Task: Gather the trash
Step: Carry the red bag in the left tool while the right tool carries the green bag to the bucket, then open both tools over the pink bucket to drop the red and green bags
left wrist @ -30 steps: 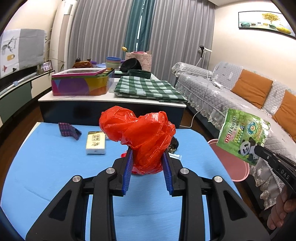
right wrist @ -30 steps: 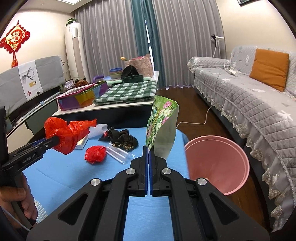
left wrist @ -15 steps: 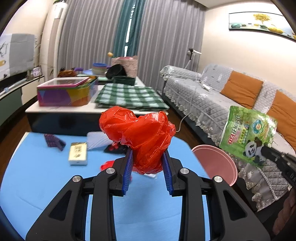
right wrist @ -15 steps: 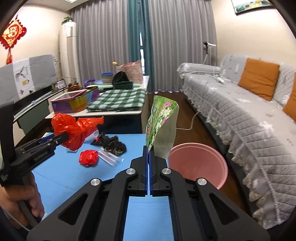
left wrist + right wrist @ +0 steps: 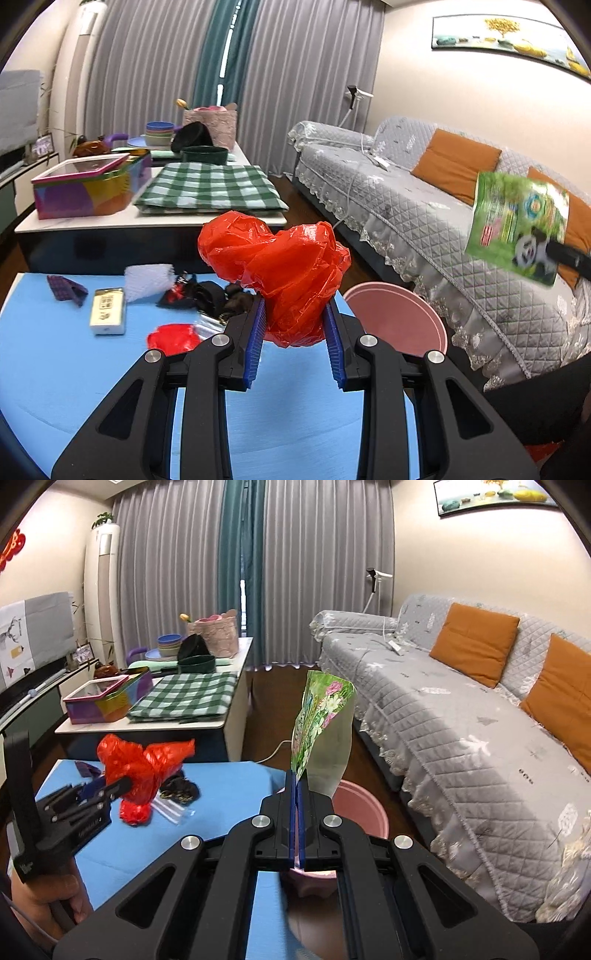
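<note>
Sitting btwn left gripper (image 5: 295,325) pads: red bag (image 5: 284,273)

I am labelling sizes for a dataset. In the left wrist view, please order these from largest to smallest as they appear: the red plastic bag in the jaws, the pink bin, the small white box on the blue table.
1. Red plastic bag, though it is nearest the camera, so this is unsure.
2. Pink bin, partly hidden.
3. White box, clearly smallest.

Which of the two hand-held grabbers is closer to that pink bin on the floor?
Right. The right gripper, clamped on the green packet, sits just above the pink bin. The left gripper, gripping the red bag, is off beside it, over the blue table.
</note>
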Demonstrator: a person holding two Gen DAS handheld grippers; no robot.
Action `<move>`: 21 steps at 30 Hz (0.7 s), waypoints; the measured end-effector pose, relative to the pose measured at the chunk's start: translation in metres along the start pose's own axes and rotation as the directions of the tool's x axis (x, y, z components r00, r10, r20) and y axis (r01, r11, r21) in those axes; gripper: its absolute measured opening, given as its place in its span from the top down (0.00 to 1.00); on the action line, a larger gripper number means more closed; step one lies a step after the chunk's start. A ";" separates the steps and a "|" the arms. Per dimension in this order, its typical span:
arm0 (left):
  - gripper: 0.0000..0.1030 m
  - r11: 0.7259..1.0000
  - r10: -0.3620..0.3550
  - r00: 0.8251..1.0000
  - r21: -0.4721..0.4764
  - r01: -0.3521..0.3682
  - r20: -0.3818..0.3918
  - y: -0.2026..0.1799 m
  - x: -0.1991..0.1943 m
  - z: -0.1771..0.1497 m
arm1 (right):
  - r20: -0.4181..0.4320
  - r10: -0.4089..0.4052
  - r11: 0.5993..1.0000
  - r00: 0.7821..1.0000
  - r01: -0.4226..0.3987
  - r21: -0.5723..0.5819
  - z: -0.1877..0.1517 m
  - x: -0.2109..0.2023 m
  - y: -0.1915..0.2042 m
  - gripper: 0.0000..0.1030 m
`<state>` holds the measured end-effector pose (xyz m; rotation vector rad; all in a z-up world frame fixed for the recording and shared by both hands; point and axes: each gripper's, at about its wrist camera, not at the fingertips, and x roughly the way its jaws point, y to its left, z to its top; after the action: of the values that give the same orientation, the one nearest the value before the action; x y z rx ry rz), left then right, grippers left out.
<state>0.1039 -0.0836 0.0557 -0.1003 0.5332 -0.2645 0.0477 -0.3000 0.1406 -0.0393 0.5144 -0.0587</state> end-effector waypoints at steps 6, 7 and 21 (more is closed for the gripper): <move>0.71 1.000 -0.013 1.000 0.006 0.013 -0.022 -0.015 0.016 -0.005 | -0.011 -0.005 1.000 1.000 0.005 -0.029 0.013 0.018 -0.035 0.99; 0.71 1.000 -0.015 1.000 0.011 0.015 -0.022 -0.018 0.018 -0.006 | -0.012 -0.002 1.000 1.000 0.002 -0.028 0.014 0.021 -0.039 0.99; 0.71 0.992 -0.040 0.998 0.122 0.046 -0.051 -0.071 0.054 -0.001 | -0.023 -0.010 0.994 1.000 0.013 0.107 -0.007 0.099 -0.093 0.99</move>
<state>0.1323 -0.1662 0.0401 0.0142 0.5624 -0.3414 0.1264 -0.3993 0.0906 0.0638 0.5332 -0.0983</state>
